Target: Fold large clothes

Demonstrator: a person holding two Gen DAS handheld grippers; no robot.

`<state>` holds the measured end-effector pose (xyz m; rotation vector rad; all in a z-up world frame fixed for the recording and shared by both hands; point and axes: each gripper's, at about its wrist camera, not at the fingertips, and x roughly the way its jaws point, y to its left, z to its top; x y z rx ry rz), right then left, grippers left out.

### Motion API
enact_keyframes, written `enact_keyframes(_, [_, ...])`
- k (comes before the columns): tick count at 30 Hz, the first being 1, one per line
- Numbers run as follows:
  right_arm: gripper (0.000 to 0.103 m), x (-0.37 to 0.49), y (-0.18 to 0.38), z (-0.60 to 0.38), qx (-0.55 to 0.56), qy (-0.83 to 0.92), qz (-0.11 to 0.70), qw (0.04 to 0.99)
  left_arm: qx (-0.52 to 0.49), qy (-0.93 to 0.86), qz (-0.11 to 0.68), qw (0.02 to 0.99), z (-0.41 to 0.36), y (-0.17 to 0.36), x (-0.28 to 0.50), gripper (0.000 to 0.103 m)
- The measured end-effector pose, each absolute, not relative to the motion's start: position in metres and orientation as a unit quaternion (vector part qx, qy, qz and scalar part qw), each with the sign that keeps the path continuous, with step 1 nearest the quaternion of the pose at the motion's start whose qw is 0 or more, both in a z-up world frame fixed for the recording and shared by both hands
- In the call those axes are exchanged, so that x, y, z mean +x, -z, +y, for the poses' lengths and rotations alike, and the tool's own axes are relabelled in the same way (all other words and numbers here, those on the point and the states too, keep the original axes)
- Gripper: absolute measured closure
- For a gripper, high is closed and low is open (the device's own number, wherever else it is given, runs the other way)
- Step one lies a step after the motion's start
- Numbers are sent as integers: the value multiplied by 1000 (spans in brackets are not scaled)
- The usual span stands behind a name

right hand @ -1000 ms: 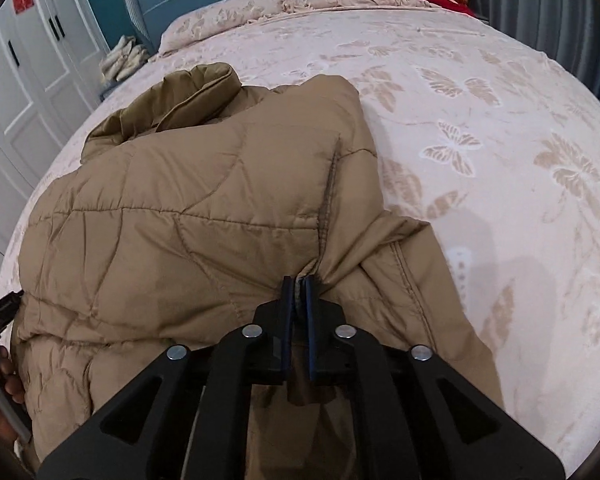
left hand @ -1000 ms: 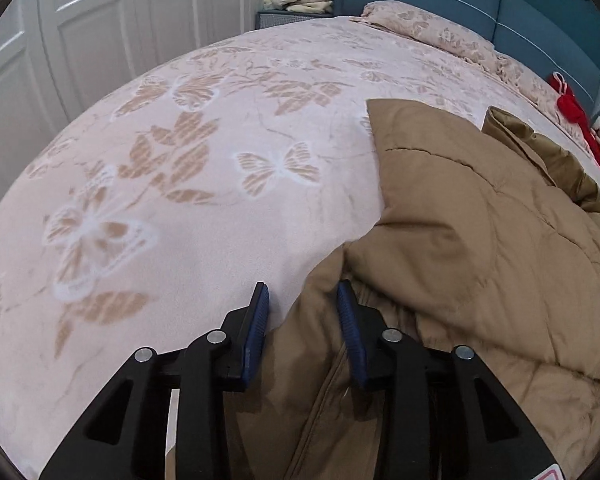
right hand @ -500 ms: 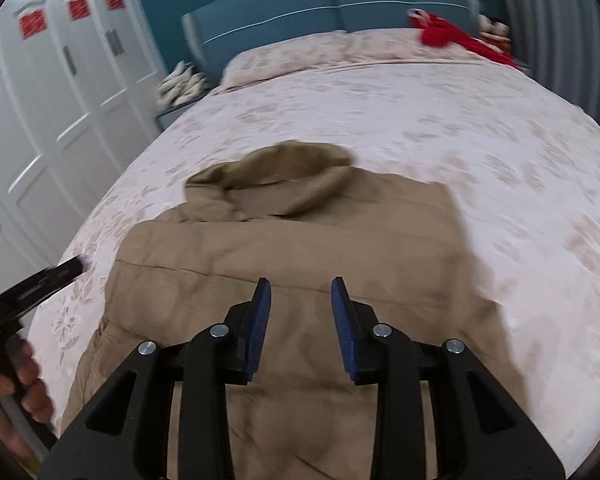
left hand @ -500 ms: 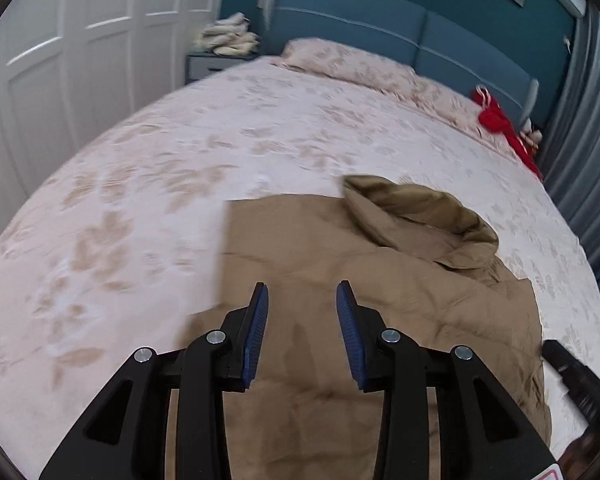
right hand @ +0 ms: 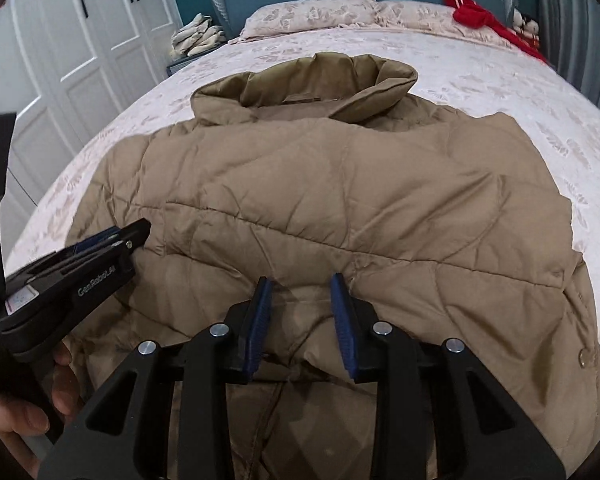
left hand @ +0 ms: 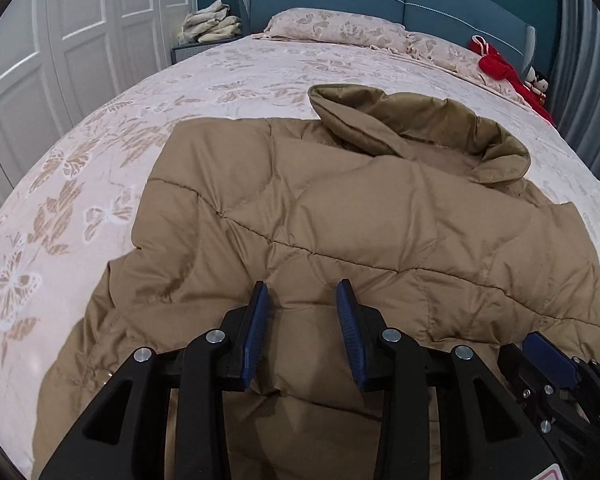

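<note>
Tan quilted jacket point(left hand: 360, 232) lies spread on the bed point(left hand: 80, 208), collar toward the pillows point(left hand: 340, 28). Left gripper point(left hand: 302, 300) and right gripper point(right hand: 300, 292) hover over its hem, jaws apart, holding nothing.

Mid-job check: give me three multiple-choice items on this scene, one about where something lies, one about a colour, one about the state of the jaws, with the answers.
1. Where does the collar of the tan puffer jacket point?
A. toward the headboard
B. toward the wardrobe doors
C. toward the cameras

2. What colour is the headboard?
A. white
B. teal blue
C. red

3. How do the jaws of the left gripper and right gripper stand?
A. both shut on cloth
B. only the right shut
C. both open

Answers:
1 A, the collar lies at the jacket's far end, toward the pillows.
2 B, teal panels rise behind the pillows.
3 C, each wrist view shows a gap between its blue pads, with jacket cloth seen through it.
</note>
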<state>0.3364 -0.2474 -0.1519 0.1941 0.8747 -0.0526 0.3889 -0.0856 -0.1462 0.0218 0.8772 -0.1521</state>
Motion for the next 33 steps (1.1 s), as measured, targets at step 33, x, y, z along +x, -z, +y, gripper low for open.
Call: enact_keyframes(33, [55, 344, 115, -321, 284, -28, 373, 883, -61, 153, 405, 900, -72, 96, 409, 51])
